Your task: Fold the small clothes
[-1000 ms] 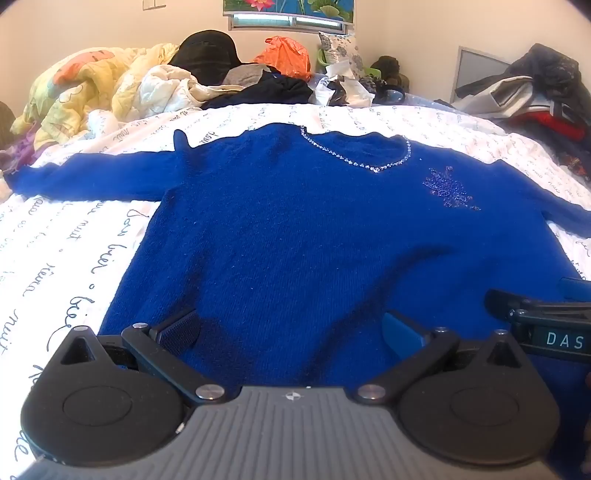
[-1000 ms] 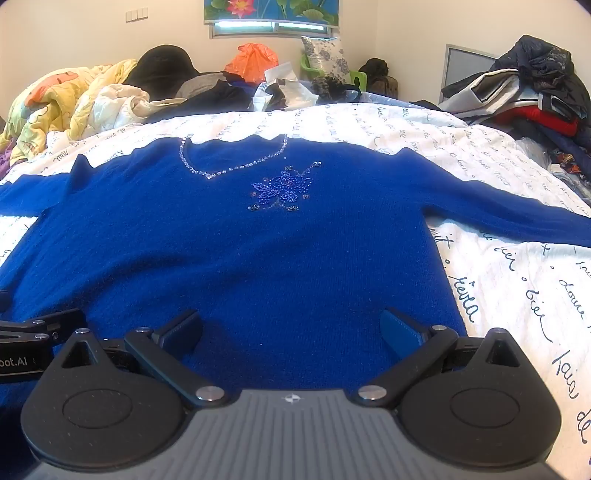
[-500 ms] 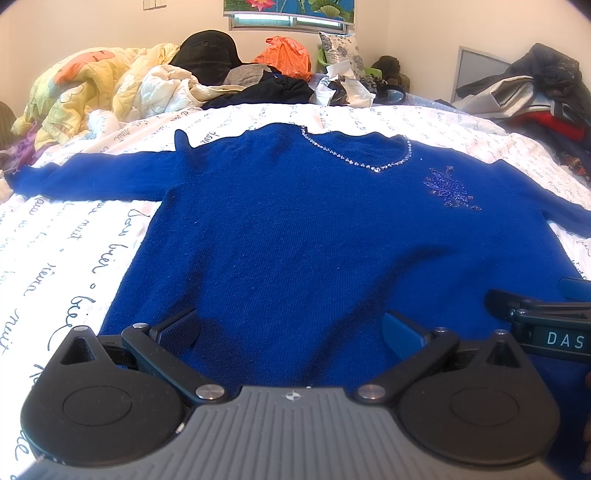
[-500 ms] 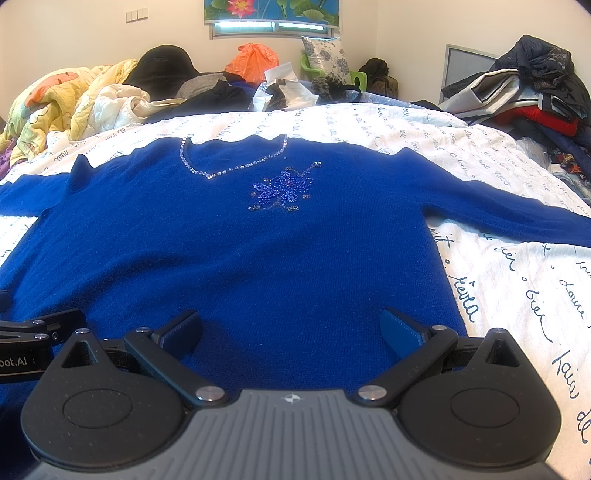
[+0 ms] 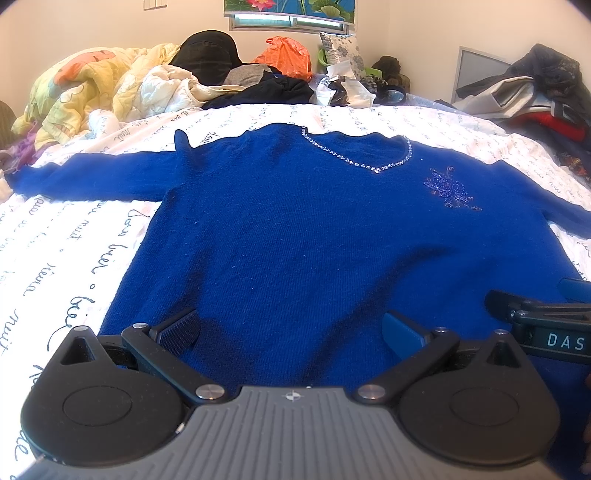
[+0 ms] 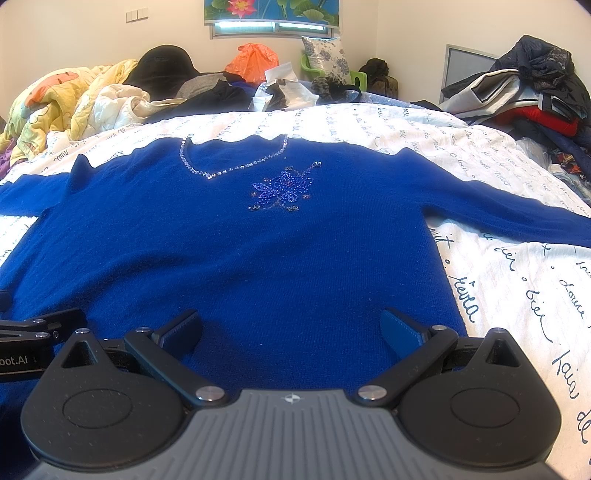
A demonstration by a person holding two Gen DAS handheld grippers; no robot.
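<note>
Cream walls; window w/ floral blind; bed, script-print sheet.

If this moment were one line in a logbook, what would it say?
stage: pre-fold | blue sweater: flat on bedsheet, sleeves spread | left hand-held gripper: open above hem | right hand-held gripper: open above hem

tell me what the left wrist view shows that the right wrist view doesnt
Only the left wrist view shows the sweater's left sleeve running out over the sheet, and the open left gripper.

Only the right wrist view shows the right sleeve stretched out to its side, and the open right gripper up close.

Both show the blue sweater lying flat on the white lettered bedsheet, its rhinestone neckline, the beaded flower, and the piled bedding and clothes behind it. Each view also catches part of the other gripper at its edge.
</note>
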